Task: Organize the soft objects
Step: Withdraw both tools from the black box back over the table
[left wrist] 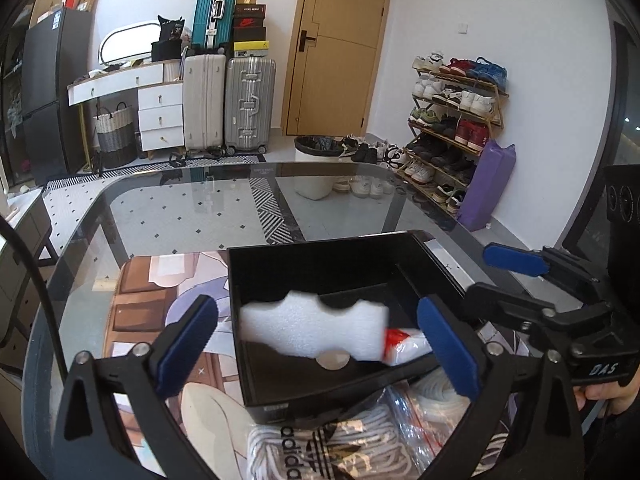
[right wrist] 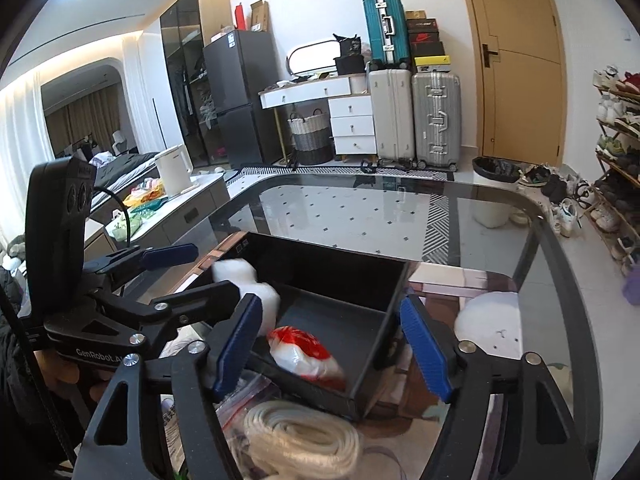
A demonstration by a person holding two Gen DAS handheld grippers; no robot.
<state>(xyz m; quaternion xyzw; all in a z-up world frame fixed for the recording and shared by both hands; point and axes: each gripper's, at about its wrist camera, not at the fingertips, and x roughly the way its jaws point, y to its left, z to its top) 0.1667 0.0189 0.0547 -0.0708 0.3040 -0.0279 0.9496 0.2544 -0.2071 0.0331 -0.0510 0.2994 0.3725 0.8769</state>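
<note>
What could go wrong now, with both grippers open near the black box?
1. The white foam block leans on the wall of the black box instead of lying flat, so it might tip out.
2. The bagged white rope lies right under the right hand-held gripper; the slippery bag may slide when gripped.
3. The left hand-held gripper is close by, so they could collide.

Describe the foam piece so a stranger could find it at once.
On the glass table sits an open black box. Inside it, a white foam block lies beside a red-and-white plastic bag. Only the foam has wavy notched edges.
</note>
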